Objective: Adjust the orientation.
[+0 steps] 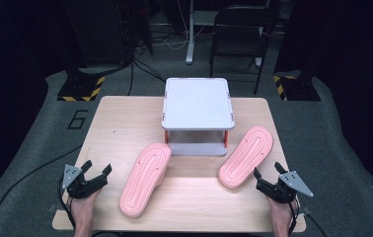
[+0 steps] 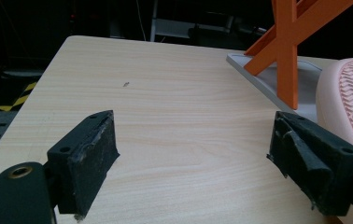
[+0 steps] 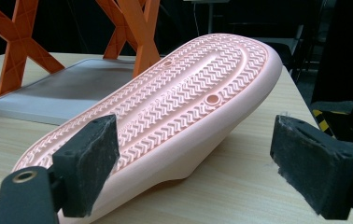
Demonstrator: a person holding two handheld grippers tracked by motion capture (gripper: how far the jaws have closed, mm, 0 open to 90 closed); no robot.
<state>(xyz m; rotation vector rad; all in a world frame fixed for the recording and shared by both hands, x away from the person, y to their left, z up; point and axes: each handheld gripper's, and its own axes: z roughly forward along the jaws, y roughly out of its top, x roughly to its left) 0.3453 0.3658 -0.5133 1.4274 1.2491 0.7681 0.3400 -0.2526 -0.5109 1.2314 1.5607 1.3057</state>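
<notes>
Dark room, grey carpet floor [image 1: 31, 143], black folding chair [image 1: 239, 24] behind the table, yellow-black striped bases [image 1: 81, 89], trailing cables.

My left claw [image 1: 97, 174] has open counter [image 1: 120, 118] ahead: the whole left strip up to the far edge is bare wood, and nothing lies between its spread jaws. To its right the left slipper [image 1: 145, 177] lies sole-up, barring any sideways sweep. My right claw [image 1: 267, 173] sits just beside the right slipper [image 1: 246, 156], whose heel end blocks the way forward and inward; its jaws stand wide, empty. Between the two slippers I have a bare gap of wood running up to the rack [image 1: 197, 116]. The rack closes off the far middle; its orange legs [image 3: 132, 28] and grey base [image 3: 58, 95] leave a low slot under the top shelf.
</notes>
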